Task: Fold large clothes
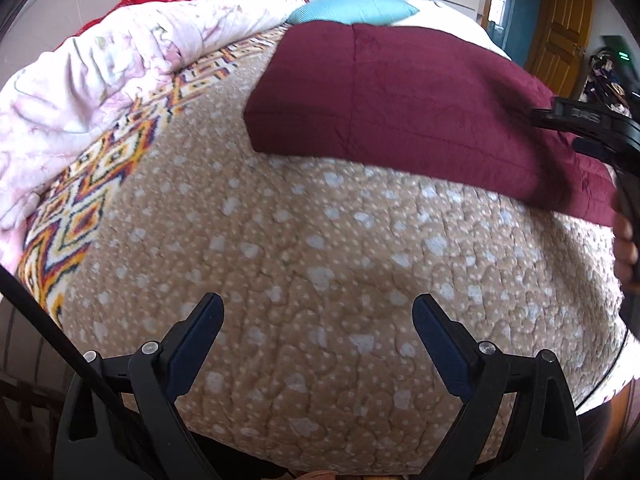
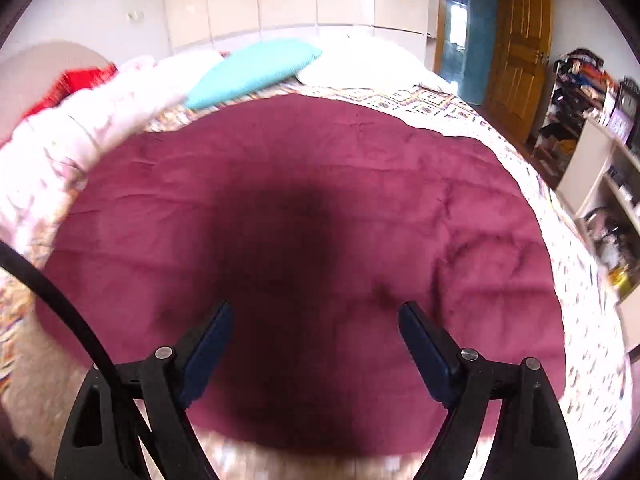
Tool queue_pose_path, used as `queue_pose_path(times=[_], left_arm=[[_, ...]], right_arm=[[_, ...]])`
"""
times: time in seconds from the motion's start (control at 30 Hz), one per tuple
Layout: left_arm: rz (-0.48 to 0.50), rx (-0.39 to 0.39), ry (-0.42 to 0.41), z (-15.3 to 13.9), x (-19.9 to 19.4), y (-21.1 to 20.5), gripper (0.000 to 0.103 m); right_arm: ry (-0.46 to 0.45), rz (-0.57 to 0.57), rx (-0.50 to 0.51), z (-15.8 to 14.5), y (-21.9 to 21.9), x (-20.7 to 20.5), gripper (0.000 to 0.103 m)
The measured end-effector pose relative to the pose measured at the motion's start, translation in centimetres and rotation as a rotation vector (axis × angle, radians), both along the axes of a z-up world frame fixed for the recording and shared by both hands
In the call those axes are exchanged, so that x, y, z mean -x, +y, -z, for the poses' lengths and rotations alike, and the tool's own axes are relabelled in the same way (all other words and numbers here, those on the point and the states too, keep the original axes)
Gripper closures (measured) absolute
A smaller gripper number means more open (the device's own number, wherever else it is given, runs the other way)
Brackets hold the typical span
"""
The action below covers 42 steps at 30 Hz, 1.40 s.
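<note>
Looking through the left wrist camera first: the left gripper (image 1: 318, 312) is spread wide, nothing between its fingers, hovering over a tan quilted bedspread (image 1: 320, 280) with pale blotches. The maroon garment (image 1: 400, 96) lies folded into a thick rectangle further up the bed, towards the right. The right gripper (image 1: 592, 128) pokes in from the right edge over that garment's end; can't tell from here whether it's spread or pinching. A crumpled pink floral blanket (image 1: 100, 76) is heaped on the left, and a turquoise pillow (image 1: 352, 10) sits beyond the garment.

Right wrist camera: the right gripper (image 2: 316, 316) is spread too, holding nothing, directly above the maroon garment (image 2: 400, 184), which fills most of the view with a dark shadow in the middle. Same turquoise pillow (image 2: 256, 70) behind it, a wooden door (image 2: 520, 48) and cluttered shelves (image 2: 592, 128) on the right.
</note>
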<state>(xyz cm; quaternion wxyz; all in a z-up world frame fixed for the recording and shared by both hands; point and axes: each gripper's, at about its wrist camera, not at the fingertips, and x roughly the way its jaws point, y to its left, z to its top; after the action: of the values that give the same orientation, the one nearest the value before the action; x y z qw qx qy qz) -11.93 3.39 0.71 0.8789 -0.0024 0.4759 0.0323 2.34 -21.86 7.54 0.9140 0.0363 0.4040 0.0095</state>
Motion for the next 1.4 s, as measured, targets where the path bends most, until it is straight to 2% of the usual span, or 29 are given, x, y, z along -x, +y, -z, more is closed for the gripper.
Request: queue_pose_path(times=[0.1,0.2,0.3,0.47,0.53,0.6,0.67,0.73,0.87,1.07,1.17,1.27,1.3,1.4], left_arm=[[0.033,0.006,0.023,1.1,0.1,-1.3,0.008],[0.059,0.003,0.041,2.1,0.1,-2.4,0.008],[0.062,-0.025,0.042,2.9,0.0,-3.2,0.008],[0.055,-0.020,0.034,3.6,0.0,-3.2,0.007],[0.058,-0.022,0.029,3.6,-0.1,-3.3,0.005],[0.062,-0.023,0.017,3.8,-0.1,-3.2,0.004],[0.061,-0.022,0.005,4.0,-0.1,-3.2,0.003],[0.056,-0.020,0.000,4.1,-0.2,-3.2,0.003],[0.055,-0.017,-0.022,4.2,0.0,-3.1,0.002],[0.059,-0.011,-0.043,4.3,0.3,-3.0,0.002],[0.054,-0.009,-0.044,4.3,0.2,-3.2,0.001],[0.053,-0.008,-0.040,4.3,0.2,-3.3,0.001],[0.055,-0.009,-0.040,4.3,0.1,-3.2,0.001],[0.055,-0.009,-0.044,4.4,0.0,-3.1,0.001]], right_arm=[[-0.018,-0.003,-0.009,0.4,-1.8,3.7,0.015],[-0.035,0.022,0.058,1.3,-3.4,5.3,0.015],[0.004,0.066,0.099,2.6,-5.6,4.9,0.022],[0.055,0.120,0.058,4.3,-8.7,1.6,0.022],[0.064,0.124,0.081,3.7,-8.7,1.3,0.023],[0.016,0.107,0.065,2.5,-8.5,1.9,0.033],[-0.026,0.088,0.048,1.1,-8.0,2.2,0.038],[-0.045,0.082,0.060,0.1,-7.8,1.0,0.044],[-0.037,0.071,0.088,-0.5,-7.0,-4.8,0.053],[0.088,0.121,0.050,1.6,-6.5,-15.6,0.057],[0.145,0.137,0.147,2.4,-5.7,-19.5,0.057],[0.123,0.136,0.276,1.1,-4.0,-20.2,0.060],[0.069,0.113,0.270,-0.2,-3.2,-19.3,0.060],[-0.023,-0.027,0.128,-3.2,-0.8,-15.4,0.060]])
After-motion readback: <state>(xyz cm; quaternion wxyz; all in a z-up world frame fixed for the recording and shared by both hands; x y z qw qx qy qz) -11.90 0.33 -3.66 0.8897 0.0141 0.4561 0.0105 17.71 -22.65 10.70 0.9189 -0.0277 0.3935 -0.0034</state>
